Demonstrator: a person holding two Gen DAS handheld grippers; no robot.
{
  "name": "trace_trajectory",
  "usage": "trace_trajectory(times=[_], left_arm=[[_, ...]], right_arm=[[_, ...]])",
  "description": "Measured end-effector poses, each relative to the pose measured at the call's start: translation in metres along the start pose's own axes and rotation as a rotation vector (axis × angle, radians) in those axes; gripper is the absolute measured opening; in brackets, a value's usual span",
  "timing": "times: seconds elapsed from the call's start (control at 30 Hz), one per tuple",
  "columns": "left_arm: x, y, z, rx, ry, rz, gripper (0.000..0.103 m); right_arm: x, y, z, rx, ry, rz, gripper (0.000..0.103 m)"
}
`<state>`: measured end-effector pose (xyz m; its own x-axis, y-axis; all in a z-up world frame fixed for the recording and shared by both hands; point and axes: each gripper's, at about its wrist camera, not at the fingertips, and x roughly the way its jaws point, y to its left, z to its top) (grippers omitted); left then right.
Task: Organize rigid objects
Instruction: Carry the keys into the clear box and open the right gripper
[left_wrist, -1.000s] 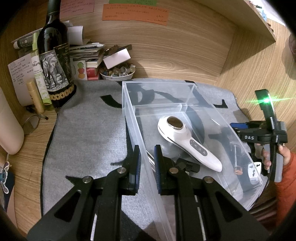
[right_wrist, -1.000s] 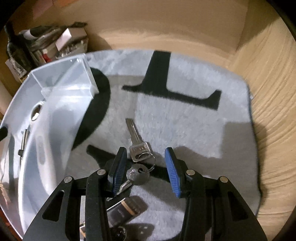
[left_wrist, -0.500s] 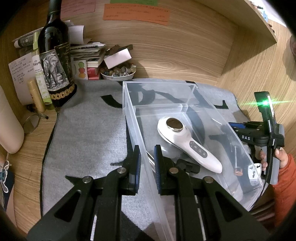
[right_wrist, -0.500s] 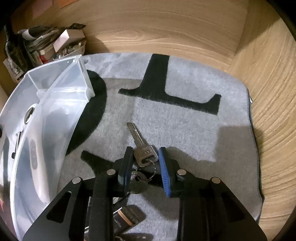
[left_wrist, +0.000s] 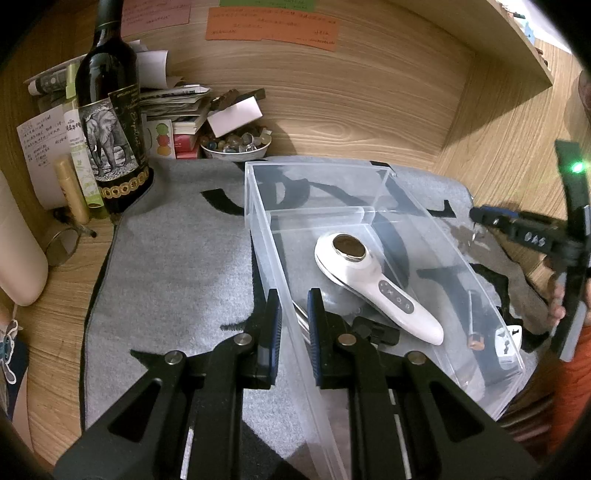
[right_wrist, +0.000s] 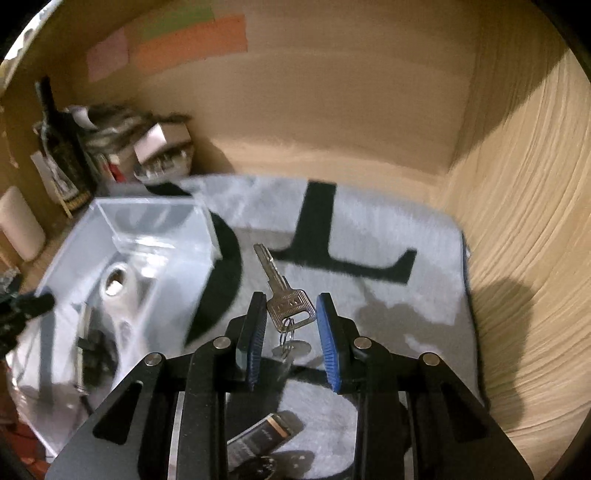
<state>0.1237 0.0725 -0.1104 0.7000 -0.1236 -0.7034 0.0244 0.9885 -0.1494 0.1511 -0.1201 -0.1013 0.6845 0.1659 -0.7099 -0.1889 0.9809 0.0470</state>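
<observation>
Keys (right_wrist: 288, 308): small, stiff, light metal on a loose ring; dangling parts will swing. Bow sits between the right gripper (right_wrist: 289, 332) pads, clamped and lifted above the mat (right_wrist: 388, 229). Best hold: flat bow. Left gripper (left_wrist: 293, 325) pinches the bin (left_wrist: 258, 236) wall.

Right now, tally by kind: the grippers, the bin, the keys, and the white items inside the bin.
Hand-held grippers: 2, left hand-held gripper and right hand-held gripper
clear bin: 1
key bunch: 1
white massager: 1
white plug adapter: 1
Total: 6
</observation>
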Motion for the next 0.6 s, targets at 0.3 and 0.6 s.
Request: trace_trajectory(times=[0.3,0.6], left_arm=[[0.000,0.000,0.000,0.000,0.000,0.000,0.013],[0.000,0.000,0.000,0.000,0.000,0.000,0.013]], right_arm=[[-0.043,0.027,0.022,-0.055,-0.140,0.031,0.025],[-0.075,0.067,0.029,-0.133,-0.226,0.113,0.025]])
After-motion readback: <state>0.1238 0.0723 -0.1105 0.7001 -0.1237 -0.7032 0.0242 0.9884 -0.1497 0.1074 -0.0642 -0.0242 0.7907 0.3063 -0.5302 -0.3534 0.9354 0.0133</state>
